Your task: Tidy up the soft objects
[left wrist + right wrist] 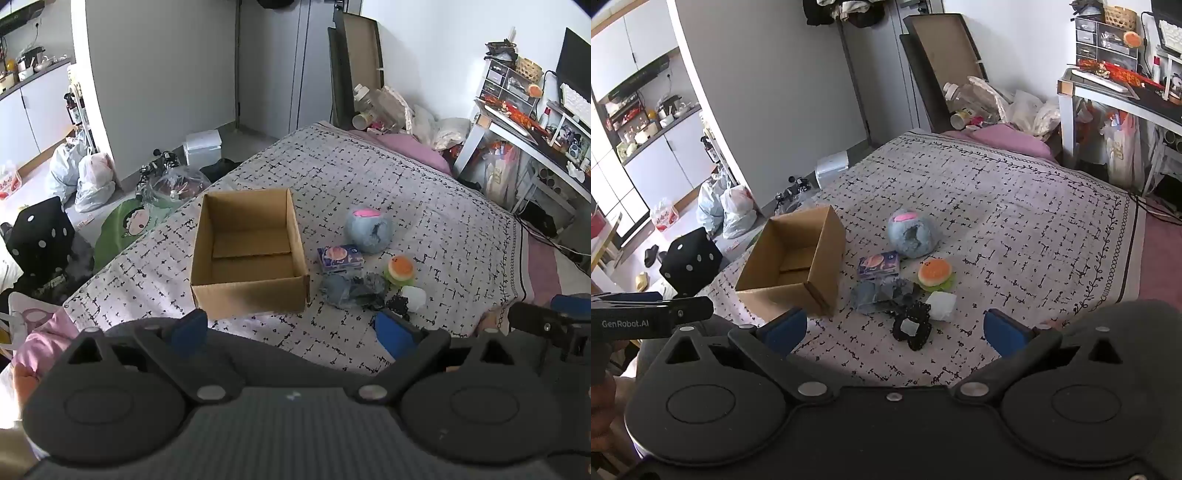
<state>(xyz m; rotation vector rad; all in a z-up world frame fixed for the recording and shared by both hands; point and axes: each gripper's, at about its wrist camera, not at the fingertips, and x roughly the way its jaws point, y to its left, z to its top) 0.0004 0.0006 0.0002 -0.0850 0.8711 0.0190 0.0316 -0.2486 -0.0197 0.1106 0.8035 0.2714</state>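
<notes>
Two wide-open grippers, left [291, 330] and right [894, 330], hover before sorting begins; next, grasp a toy [915, 236] for the box [792, 264].

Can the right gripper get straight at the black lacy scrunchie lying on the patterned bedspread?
Probably yes. The right gripper is open and empty, and the black lacy scrunchie lies nearest it with nothing on top; only the white soft block sits close beside.

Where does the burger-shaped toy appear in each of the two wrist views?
Left wrist view: the burger-shaped toy lies right of centre, below the blue plush ball.
Right wrist view: it lies near the centre, again just below the ball.
Shared landmark: the open cardboard box, left of the toys.
</notes>
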